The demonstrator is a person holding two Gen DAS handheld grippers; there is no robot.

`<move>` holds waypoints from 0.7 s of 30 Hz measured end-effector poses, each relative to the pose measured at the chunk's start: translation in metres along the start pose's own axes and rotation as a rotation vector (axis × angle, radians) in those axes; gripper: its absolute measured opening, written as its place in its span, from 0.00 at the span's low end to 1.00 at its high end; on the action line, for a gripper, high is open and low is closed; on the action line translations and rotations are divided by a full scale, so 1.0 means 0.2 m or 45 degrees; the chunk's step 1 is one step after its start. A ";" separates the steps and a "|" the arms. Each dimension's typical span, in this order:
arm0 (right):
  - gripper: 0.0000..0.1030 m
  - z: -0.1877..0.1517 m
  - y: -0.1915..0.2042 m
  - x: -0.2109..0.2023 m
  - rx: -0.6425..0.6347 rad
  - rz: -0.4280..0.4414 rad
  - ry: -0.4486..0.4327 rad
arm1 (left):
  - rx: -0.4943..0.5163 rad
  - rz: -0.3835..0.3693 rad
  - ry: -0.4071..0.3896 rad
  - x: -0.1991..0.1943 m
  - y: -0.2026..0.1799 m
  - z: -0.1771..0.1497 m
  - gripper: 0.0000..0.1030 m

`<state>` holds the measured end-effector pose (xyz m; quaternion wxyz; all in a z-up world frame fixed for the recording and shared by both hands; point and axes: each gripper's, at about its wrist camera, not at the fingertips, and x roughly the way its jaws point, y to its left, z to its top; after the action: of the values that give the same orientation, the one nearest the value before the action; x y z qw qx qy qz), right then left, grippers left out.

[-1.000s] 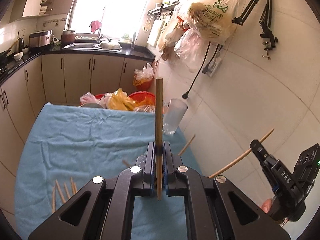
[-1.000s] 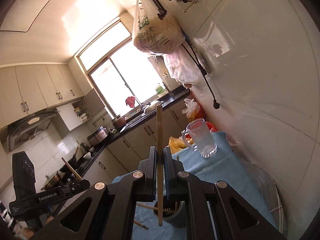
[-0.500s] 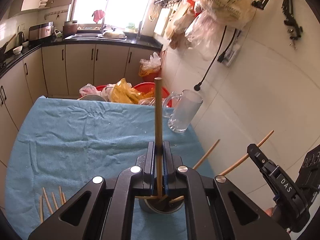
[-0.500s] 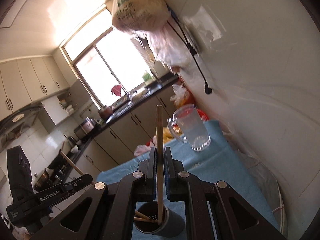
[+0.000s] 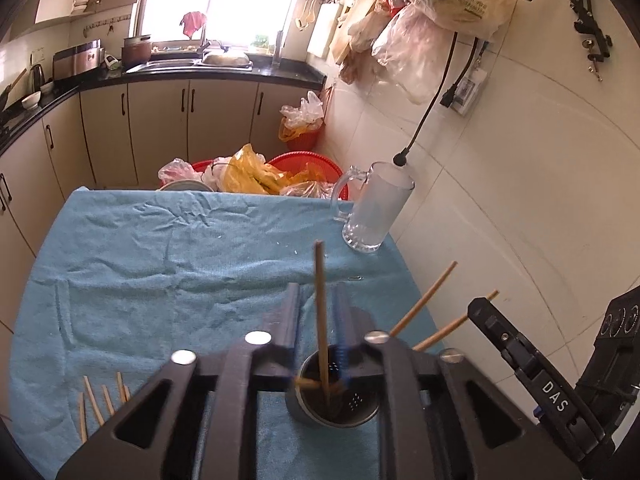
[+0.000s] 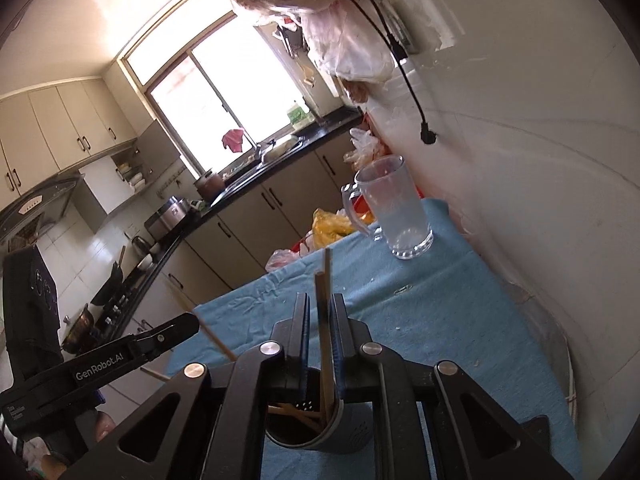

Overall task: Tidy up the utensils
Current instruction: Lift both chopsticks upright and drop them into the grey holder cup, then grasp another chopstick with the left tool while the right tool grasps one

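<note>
A dark round utensil holder (image 5: 336, 400) stands on the blue cloth (image 5: 160, 272) right under both grippers; it also shows in the right wrist view (image 6: 320, 428). Wooden chopsticks stand in it. My left gripper (image 5: 318, 300) is open, and one chopstick (image 5: 321, 312) stands loose between its fingers with its lower end in the holder. My right gripper (image 6: 320, 312) is open too, with two chopsticks (image 6: 325, 320) loose between its fingers, down in the holder. Several more chopsticks (image 5: 100, 400) lie on the cloth at the near left.
A clear glass mug (image 5: 372, 208) stands at the far right of the cloth, near the tiled wall (image 5: 520, 160); it also shows in the right wrist view (image 6: 396, 212). Red baskets with plastic bags (image 5: 260, 172) sit beyond the table's far edge. Kitchen cabinets run along the left.
Both grippers came down over the holder and opened. The chopstick each held has dropped into the holder and now stands loose between the fingers.
</note>
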<state>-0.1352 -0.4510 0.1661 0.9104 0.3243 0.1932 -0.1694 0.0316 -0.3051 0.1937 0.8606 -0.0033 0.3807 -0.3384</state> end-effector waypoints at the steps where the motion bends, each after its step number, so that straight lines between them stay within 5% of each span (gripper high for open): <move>1: 0.12 0.00 0.00 -0.02 -0.004 0.002 -0.010 | 0.005 -0.001 -0.014 -0.02 0.00 0.00 0.24; 11: 0.17 -0.04 0.03 -0.29 -0.003 0.051 -0.087 | 0.017 -0.032 -0.133 -0.34 -0.02 -0.05 0.33; 21: 0.23 -0.31 0.17 -0.38 -0.096 0.138 0.016 | -0.004 -0.035 -0.162 -0.65 0.09 -0.31 0.37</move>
<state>-0.2015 -0.3714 0.1759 0.9286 0.3006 0.1875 -0.1103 -0.0608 -0.1992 0.2284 0.8782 -0.0312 0.3258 -0.3488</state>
